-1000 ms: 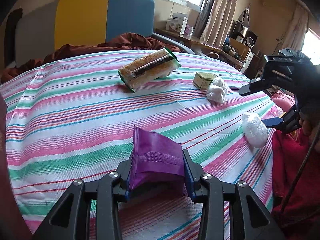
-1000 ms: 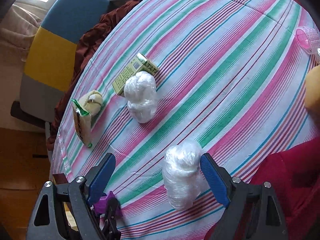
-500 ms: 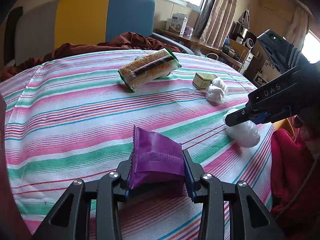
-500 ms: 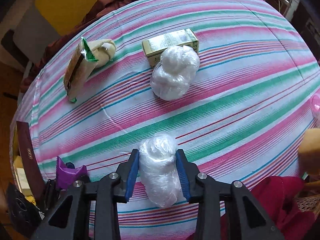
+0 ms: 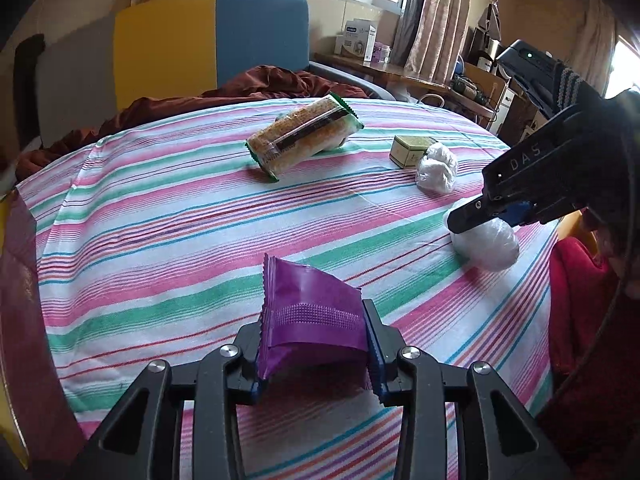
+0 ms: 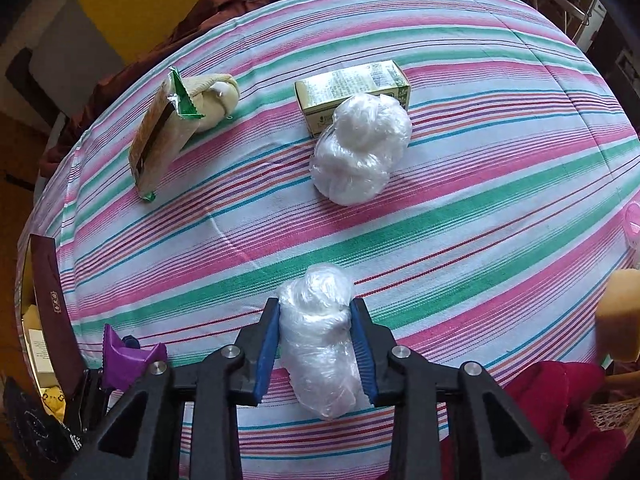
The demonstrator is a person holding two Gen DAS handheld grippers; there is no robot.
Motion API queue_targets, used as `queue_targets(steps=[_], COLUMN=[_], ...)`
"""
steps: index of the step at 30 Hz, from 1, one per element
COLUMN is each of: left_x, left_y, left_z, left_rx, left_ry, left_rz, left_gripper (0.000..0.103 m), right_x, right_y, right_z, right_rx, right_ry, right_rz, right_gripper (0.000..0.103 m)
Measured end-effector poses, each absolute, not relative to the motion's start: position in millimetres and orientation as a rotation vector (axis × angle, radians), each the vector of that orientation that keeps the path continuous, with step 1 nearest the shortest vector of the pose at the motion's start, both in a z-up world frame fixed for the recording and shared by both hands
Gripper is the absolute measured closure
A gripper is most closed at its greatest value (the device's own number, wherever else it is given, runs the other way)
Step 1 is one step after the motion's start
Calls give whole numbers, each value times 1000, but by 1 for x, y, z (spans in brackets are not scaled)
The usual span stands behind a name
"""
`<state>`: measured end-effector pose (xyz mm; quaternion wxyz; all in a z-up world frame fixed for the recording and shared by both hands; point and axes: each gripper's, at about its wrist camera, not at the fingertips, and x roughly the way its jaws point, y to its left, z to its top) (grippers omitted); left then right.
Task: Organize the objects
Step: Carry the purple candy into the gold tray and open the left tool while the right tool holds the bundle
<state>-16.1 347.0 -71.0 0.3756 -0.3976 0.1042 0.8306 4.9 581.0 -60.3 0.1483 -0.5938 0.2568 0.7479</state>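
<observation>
Our right gripper [image 6: 316, 344] has just finished closing: a second ago its blue-padded fingers stood wide on either side of the nearer clear-plastic-wrapped white bundle [image 6: 320, 340], and now they press against both of its flanks, pinching it near the table's front edge. From the left wrist view the bundle still seems to rest on the pink, green and white striped tablecloth [image 5: 168, 240], so we judge the grasp made but the lift not yet begun.

Our left gripper [image 5: 312, 344] has not changed; it keeps its pads clamped on the crinkled purple foil snack packet [image 5: 310, 316], held just above the cloth.

With both hands now loaded, we are ready to carry two items to wherever they get grouped. The second plastic-wrapped white bundle [image 6: 360, 148] touches the small green-and-cream printed carton [image 6: 352, 88], and the long biscuit pack with green ends [image 6: 160, 136] leans on a cream rolled cloth [image 6: 216, 96].
</observation>
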Motion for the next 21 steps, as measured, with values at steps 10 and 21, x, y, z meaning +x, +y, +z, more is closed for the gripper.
queue_targets(steps=[10,21], left_x=[6,-7], left_y=[302,235], left_z=[-17,13], left_rx=[-894,-875], left_ry=[276,202], left_rz=[2258,2452], left_gripper=[63,63], right_x=[19,36], right_y=[584,594], right_z=[-49,-38], right_rx=[-1642,-1570], right_ry=[762,789], right_rz=[2220,2308], right_gripper=[69,69])
